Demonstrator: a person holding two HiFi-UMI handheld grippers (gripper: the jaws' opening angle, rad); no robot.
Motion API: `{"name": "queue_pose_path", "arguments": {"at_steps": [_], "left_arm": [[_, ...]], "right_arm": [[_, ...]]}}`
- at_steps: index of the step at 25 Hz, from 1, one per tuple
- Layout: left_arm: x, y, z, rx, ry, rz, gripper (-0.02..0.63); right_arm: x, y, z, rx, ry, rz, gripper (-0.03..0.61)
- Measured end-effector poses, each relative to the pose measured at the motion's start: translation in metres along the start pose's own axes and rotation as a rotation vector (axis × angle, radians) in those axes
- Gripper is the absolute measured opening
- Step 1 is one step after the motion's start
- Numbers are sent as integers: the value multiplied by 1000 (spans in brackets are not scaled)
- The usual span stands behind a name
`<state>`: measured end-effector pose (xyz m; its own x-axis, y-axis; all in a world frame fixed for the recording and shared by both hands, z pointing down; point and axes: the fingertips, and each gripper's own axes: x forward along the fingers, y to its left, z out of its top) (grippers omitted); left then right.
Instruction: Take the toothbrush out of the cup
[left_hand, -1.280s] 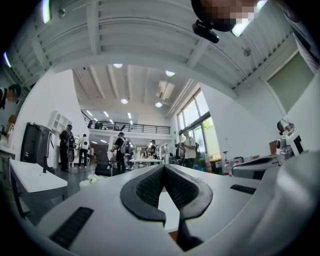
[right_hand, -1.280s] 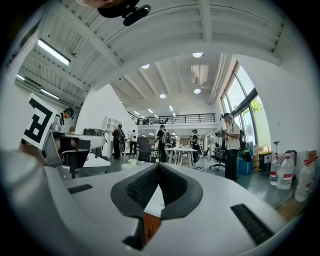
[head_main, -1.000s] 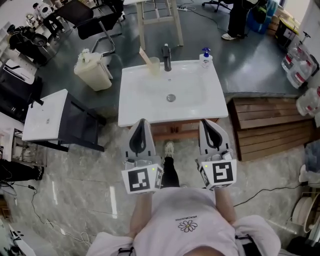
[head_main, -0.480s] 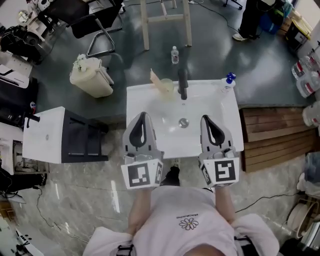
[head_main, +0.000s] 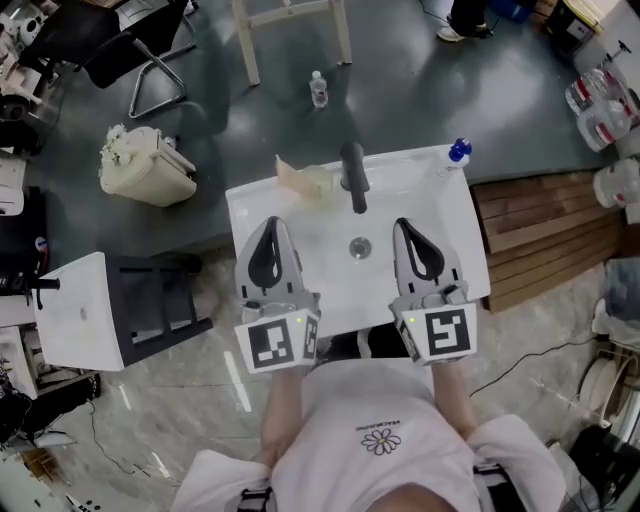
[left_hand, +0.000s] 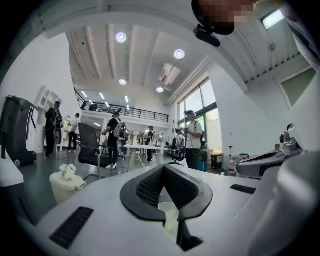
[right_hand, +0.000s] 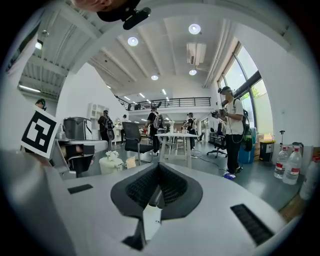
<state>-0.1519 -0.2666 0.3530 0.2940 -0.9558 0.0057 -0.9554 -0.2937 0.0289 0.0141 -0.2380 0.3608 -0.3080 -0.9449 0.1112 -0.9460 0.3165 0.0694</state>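
1. Head view: your two grey claws, the left claw (head_main: 270, 232) and the right claw (head_main: 408, 232), hang side by side over the front half of the white rectangular washbasin (head_main: 470, 230). They sit level and point at its back edge, probably lined up for an approach. The pale translucent plastic cup (head_main: 318, 183) stands on the back rim, just left of the black tap (head_main: 352, 178). The tan flat-handled toothbrush (head_main: 290, 172) leans in it. Its long axis slants away from the tap, with the free end toward the picture's upper left, well apart from both claws.
2. Left gripper view: your left claw is clenched on nothing. The cup (left_hand: 168, 213) shows low beyond its tips, so this claw looks the better aimed.
3. Right gripper view: your right claw is likewise pressed together and empty.
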Motion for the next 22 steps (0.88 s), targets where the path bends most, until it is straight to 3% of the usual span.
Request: {"name": "queue_pose_path", "arguments": {"at_steps": [4,12,16,22], "left_arm": [[13,-7,-5,-3,8,-1,17],[15,-2,-7,13,12,64,15],[16,-4,-5,18,12,70,17],[21,-8,-11,11,14,73,18]], "right_arm": [[13,-13,-5,12,38,-2,11],[29,-9,7,-16,-8,75,11],[30,-13,6,-11,38,62,11],[28,-16,0,-27,22,79,11]]}}
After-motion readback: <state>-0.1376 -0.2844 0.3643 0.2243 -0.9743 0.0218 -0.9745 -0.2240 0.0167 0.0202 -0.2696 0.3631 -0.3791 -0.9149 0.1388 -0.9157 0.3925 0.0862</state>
